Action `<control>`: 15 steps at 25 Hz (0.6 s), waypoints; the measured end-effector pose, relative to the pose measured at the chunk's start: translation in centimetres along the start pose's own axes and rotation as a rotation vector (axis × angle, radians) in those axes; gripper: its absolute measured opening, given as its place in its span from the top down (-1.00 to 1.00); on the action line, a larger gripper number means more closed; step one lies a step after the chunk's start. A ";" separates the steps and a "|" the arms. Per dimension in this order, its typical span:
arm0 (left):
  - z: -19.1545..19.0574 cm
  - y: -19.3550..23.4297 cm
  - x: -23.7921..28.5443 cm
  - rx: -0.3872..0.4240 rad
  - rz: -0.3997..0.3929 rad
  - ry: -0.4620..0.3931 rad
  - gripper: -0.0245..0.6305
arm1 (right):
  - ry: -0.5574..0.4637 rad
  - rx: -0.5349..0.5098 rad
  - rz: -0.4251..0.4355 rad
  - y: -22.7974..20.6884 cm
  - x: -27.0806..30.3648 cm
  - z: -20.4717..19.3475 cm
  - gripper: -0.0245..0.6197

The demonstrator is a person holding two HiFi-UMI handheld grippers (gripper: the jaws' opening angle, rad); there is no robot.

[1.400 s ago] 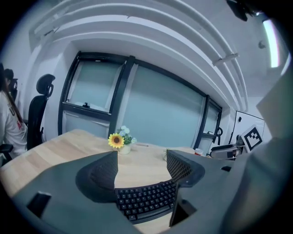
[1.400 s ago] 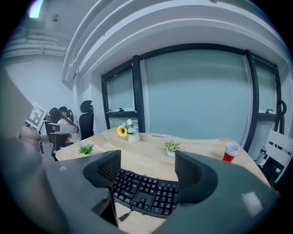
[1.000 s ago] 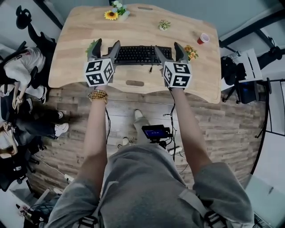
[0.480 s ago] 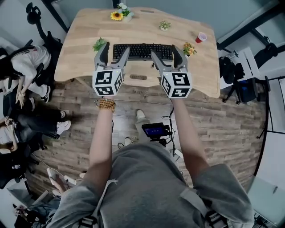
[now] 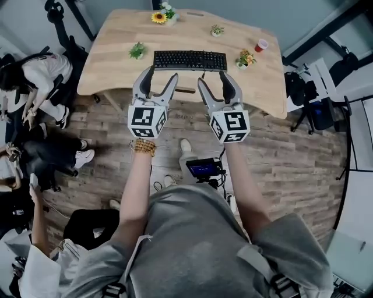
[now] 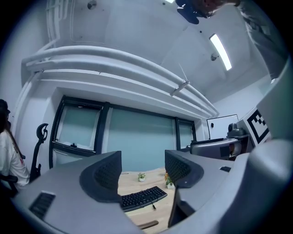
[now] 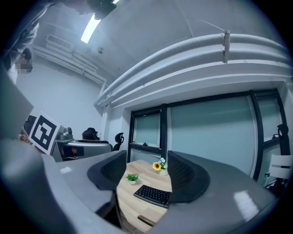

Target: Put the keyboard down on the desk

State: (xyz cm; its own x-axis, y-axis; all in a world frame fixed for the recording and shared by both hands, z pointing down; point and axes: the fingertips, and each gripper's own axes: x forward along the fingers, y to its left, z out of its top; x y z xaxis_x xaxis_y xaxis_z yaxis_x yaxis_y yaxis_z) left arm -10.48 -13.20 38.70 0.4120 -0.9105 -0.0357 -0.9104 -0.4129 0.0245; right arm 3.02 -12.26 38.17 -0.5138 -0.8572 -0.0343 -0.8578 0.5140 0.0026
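Keyboard point(image 5: 190, 60) flat on desk point(image 5: 111, 64), well beyond fingertips of left gripper point(image 5: 160, 77) and right gripper point(image 5: 213, 79), both pairs apart, closing, empty.

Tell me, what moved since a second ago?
The left tool and right tool pulled back from the ends of the keyboard toward the person, off the desk. Their jaws are closing slightly, on nothing. The keyboard and red cup stayed put.

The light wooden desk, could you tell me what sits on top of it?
A black keyboard, a sunflower pot, three small potted plants and a red cup. Whatever lies beneath the keyboard is covered.
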 end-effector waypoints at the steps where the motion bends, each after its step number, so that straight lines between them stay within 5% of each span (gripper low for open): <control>1: -0.1 -0.4 -0.8 -0.002 0.000 0.002 0.03 | -0.002 0.003 0.001 0.5 -0.8 0.0 0.04; 15: -4.0 -4.8 -11.6 -0.048 0.019 0.051 0.85 | 0.072 0.018 -0.017 7.3 -10.3 -4.8 0.71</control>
State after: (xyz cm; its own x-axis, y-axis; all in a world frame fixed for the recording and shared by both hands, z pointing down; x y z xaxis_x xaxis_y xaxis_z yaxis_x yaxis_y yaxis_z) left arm -10.69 -0.75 42.95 0.3973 -0.9176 0.0162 -0.9157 -0.3952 0.0725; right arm 1.99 0.16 43.30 -0.4993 -0.8656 0.0379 -0.8664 0.4991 -0.0154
